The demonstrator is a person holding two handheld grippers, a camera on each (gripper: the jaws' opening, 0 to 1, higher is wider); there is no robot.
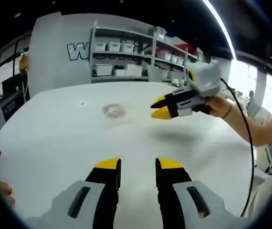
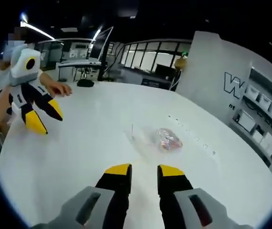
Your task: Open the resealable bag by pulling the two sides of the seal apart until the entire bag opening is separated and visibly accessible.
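While two tongs point(image 1: 138, 167) point(image 2: 144, 171) gape, one bag point(image 2: 167, 139) lies untouched.

Round white table point(image 1: 55, 143) showing plain, unpatterned. Clear resealable plastic bag point(image 2: 167, 139) showing pinkish, multicoloured contents. Left gripper point(image 1: 138, 167), right gripper point(image 2: 144, 171) showing black jaws, yellow tips, grey bodies. White wall panel point(image 1: 59, 52) bearing dark outlined lettering.

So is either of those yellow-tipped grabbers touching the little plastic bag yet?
Apart. In the right gripper view, bare white table lies between the right gripper and the bag. In the left gripper view, the left gripper sits well short of it too.
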